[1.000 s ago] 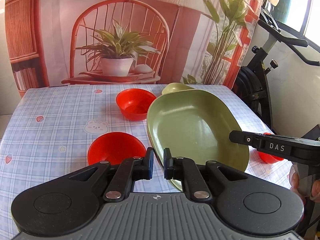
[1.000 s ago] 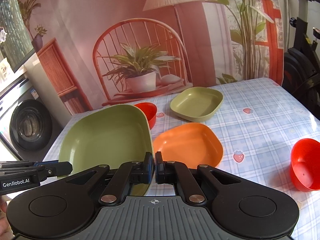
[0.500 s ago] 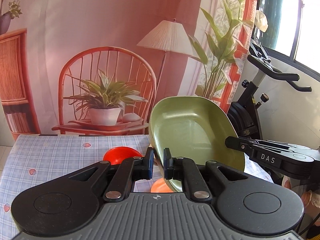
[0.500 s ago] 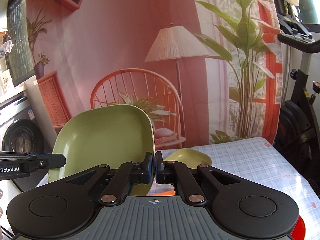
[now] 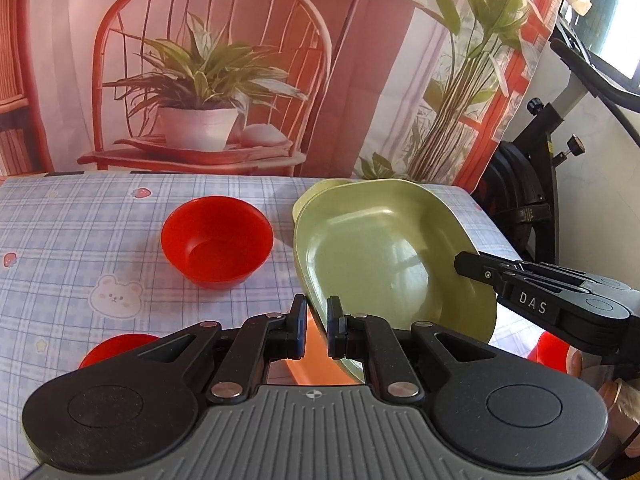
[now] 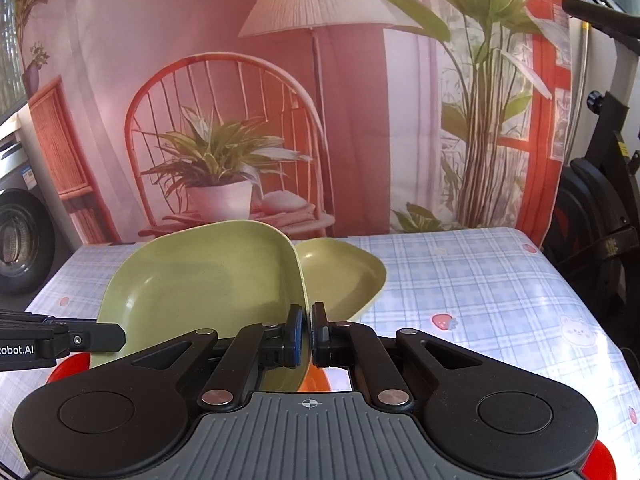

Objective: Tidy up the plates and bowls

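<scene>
A large green plate [image 5: 384, 256] hangs tilted above the table, held at both sides. My left gripper [image 5: 317, 320] is shut on its left rim. My right gripper [image 6: 309, 330] is shut on its right rim; the plate also shows in the right wrist view [image 6: 200, 292]. A smaller green plate [image 6: 344, 276] lies on the table just behind it. An orange plate [image 6: 318, 380] shows in slivers under the held plate. A red bowl [image 5: 216, 240] stands on the table to the left.
Another red bowl [image 5: 116, 348] peeks out at the front left, and one [image 5: 550, 354] at the front right behind the right gripper's body. The checked tablecloth [image 6: 480, 280] ends at a printed backdrop. An exercise bike [image 5: 532, 200] stands right of the table.
Both grippers have carried the large green plate up off the table, then forward and down. It now hangs lower, just in front of the smaller green plate.
</scene>
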The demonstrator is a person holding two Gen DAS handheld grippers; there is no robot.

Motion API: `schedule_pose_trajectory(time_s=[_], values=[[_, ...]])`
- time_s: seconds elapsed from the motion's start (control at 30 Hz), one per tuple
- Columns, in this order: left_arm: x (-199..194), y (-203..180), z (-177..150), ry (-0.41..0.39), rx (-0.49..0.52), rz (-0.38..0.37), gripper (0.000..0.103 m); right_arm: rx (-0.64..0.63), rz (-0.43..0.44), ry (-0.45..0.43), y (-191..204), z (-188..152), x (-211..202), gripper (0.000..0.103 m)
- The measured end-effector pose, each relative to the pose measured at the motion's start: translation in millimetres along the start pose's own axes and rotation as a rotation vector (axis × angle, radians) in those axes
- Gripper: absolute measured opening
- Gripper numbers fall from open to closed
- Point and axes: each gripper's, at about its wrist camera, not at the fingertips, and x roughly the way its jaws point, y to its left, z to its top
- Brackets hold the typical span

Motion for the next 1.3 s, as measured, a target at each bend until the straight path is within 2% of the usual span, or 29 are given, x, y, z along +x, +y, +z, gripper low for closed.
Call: schedule_pose_trajectory(time_s=[0.13, 0.4, 0.77, 1.3], values=[[20.4, 2.2, -12.3, 0.058, 0.008, 0.004, 0.011, 0.028, 0.003, 0.060, -11.2, -22.6, 19.8, 0.004], [35.0, 1.9, -20.4, 0.108, 0.024, 0.017, 0.012, 0.052, 0.007, 0.101, -19.9, -46.1, 36.2, 0.005], [45.8, -1.4, -25.7, 0.169, 0.036, 0.034, 0.013, 0.031, 0.003, 0.108, -18.8, -51.0, 47.9, 0.006], [55.2, -1.0, -27.8, 0.207, 0.049, 0.054, 0.014, -0.001, -0.009, 0.113, -17.0, -59.2, 55.1, 0.004]])
